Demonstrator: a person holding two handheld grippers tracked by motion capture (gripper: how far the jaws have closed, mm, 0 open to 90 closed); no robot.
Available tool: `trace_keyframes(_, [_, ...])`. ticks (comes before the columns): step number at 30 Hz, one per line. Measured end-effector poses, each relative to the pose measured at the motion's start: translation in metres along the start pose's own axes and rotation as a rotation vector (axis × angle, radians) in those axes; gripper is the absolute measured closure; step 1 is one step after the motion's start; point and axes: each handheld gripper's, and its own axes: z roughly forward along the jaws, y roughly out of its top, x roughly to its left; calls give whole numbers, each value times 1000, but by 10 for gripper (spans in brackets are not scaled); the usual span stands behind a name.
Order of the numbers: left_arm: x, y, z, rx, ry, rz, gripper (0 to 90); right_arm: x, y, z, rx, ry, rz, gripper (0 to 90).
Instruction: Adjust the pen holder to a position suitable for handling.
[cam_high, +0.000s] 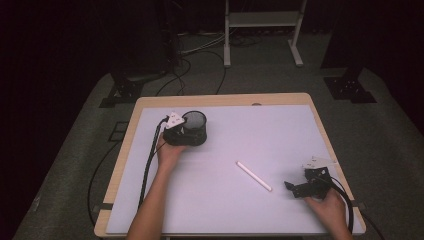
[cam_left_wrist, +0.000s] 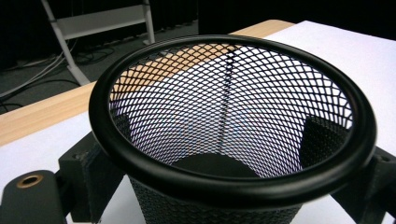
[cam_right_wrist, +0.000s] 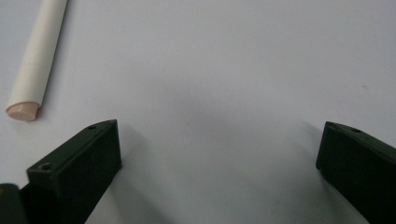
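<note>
We see a wooden table (cam_high: 130, 150) covered by a white mat (cam_high: 260, 140). A black mesh pen cup (cam_high: 195, 127) stands upright at the mat's far left part, near the far edge. The left gripper (cam_high: 186, 134) sits right against the cup on its near side, held by the left hand (cam_high: 170, 152), with its cable (cam_high: 149, 165) trailing back along the mat's left side.

In the left gripper view we look down into the mesh cup (cam_left_wrist: 233, 116): round black rim, mesh wall, dark solid base, nothing visible inside. The black jaws stand one on each side of the cup, outside the wall just under the rim, so the left claw pinches the cup around its body.

A white pen-like stick (cam_high: 254, 175) lies flat on the mat, right of centre, running diagonally from far-left to near-right. It is well apart from the cup.

The right gripper (cam_high: 299, 189) is at the mat's near right part, held by the right hand (cam_high: 330, 210), near the stick's near end but not touching it. In the right gripper view its two jaws are spread wide with bare mat (cam_right_wrist: 224, 84) between them; the stick (cam_right_wrist: 36, 60) lies off to the upper left, outside the jaws, its pinkish end cap toward us.
</note>
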Motion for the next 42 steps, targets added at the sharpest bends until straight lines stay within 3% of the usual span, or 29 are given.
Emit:
trace_keyframes(17, [-23, 21, -26, 18, -61, 4, 95, 0, 0, 0, 1, 1, 2, 0])
trace_keyframes(22, [-31, 23, -37, 14, -70, -8, 95, 0, 0, 0, 1, 1, 2, 0])
trace_keyframes(32, [-47, 20, -55, 55, -92, -11, 95, 0, 0, 0, 2, 1, 2, 0])
trace_keyframes(42, [-58, 22, -65, 62, -122, -6, 95, 0, 0, 0, 2, 1, 0, 0])
